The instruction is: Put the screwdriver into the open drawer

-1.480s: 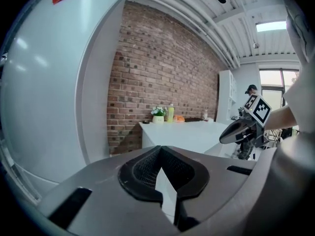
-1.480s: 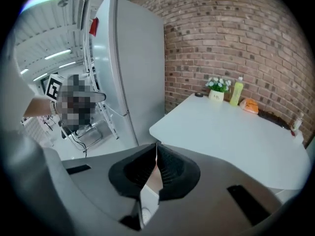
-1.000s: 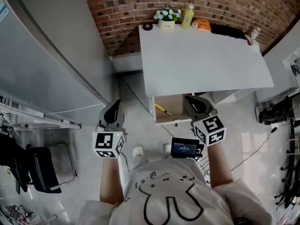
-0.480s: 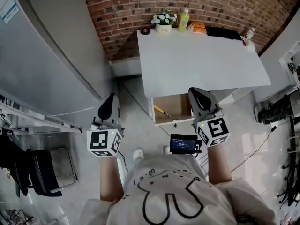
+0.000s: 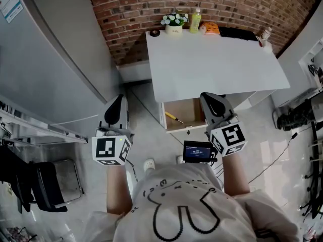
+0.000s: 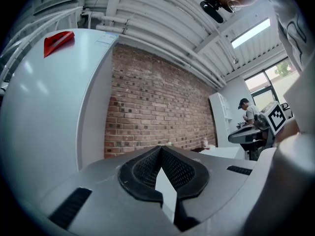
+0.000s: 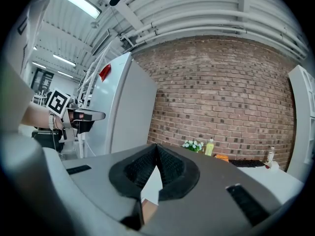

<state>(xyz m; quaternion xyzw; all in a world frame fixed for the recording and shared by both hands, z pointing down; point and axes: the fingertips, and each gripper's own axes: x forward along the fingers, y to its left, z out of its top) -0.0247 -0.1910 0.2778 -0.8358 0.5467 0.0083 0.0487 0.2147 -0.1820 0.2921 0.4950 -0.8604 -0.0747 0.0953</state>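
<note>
The yellow-handled screwdriver (image 5: 174, 117) lies inside the open wooden drawer (image 5: 187, 110), near its left side, under the front edge of the white table (image 5: 212, 64). My right gripper (image 5: 205, 97) is shut and empty, held over the drawer's right end. My left gripper (image 5: 119, 99) is shut and empty too, off to the left of the drawer above the floor. In the left gripper view the pads of the left gripper (image 6: 160, 150) meet with nothing between them. The right gripper view shows the right gripper (image 7: 156, 146) closed the same way.
A flower pot (image 5: 174, 21), a green bottle (image 5: 195, 20), an orange pack (image 5: 211, 28) and a tape roll (image 5: 154, 33) stand along the table's back edge by the brick wall. A large grey cabinet (image 5: 45, 59) fills the left. A black chair (image 5: 43, 185) sits lower left.
Both grippers have risen slightly in the head view and the left one has drifted a little left. Both stay shut. The screwdriver lies in the drawer throughout.
</note>
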